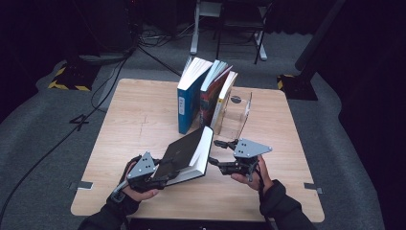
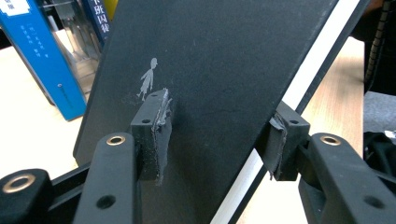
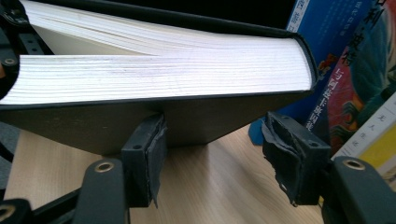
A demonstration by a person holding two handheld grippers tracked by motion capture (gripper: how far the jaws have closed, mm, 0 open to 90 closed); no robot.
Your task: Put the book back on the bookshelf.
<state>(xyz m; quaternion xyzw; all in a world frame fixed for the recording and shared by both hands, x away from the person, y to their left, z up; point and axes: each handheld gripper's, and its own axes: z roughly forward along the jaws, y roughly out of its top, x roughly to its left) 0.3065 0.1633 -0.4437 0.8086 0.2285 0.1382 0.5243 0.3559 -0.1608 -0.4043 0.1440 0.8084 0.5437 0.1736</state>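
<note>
The left tongs (image 1: 160, 176) clamp a black book (image 1: 186, 155), tilted above the tabletop (image 1: 139, 115). The right tongs (image 1: 216, 152) stand open just beside its page edge, holding nothing.

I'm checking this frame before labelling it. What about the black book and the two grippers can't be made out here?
- Black book: title unreadable; high view too small, left gripper view shows just a small figure.
- Left gripper: one pad lies on the cover, the other at the book's edge; pressing or not is unclear.
- Right gripper: jaws open; contact with the book's underside unclear.
</note>
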